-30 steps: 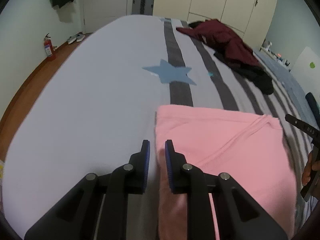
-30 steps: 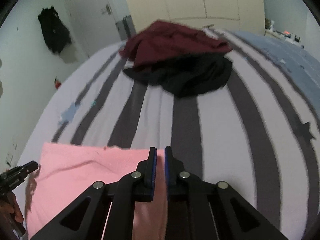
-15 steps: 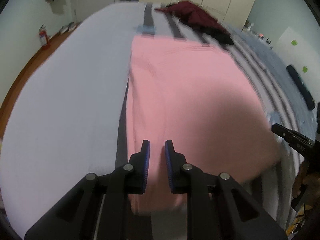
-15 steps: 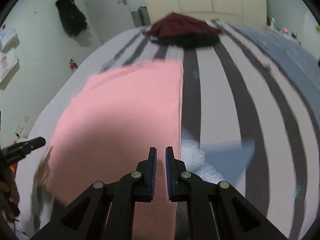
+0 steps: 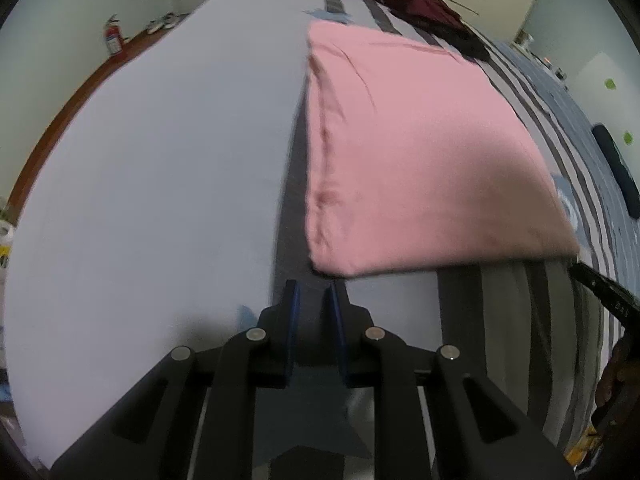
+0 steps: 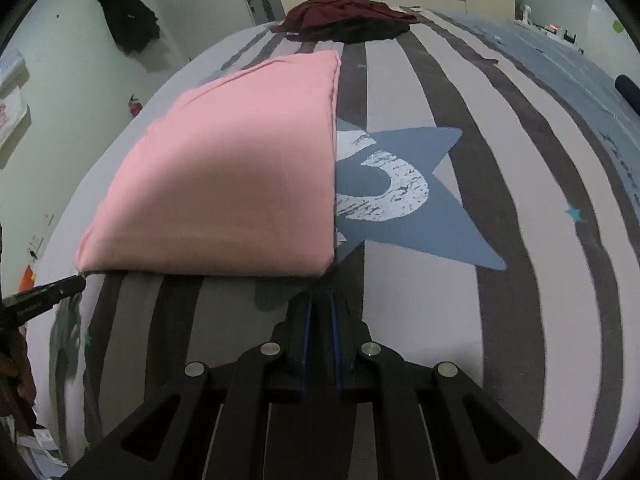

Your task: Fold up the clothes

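Since a second ago the pink garment (image 5: 416,152) has been pulled down the bed (image 5: 160,160) and is now lying as a flat folded rectangle, its near edge just ahead of both grippers. The left gripper (image 5: 313,300) is sitting near the garment's near left corner, jaws narrowly parted and gripping nothing. The right gripper (image 6: 320,312) is hovering beside the near right corner, almost closed and empty. A maroon and black clothes pile (image 6: 348,20) is resting well apart at the far end, and the garment is partly covering a blue star print (image 6: 416,204).
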